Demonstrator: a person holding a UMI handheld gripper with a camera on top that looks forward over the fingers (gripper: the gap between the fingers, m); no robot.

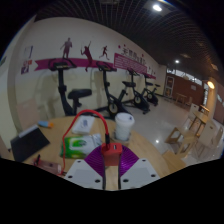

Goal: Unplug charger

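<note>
A gym room with exercise bikes (72,95) lies beyond the wooden surface (150,150). The gripper (110,160) has its fingers clenched on the red-corded charger (112,151); pulling straight out, without twisting, seems best.

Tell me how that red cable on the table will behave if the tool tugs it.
The red cable arches in a loose loop beyond the tool, so it is probably floppy and light. It would likely trail rather than lift whole, perhaps snagging the white cylinder beside it.
</note>
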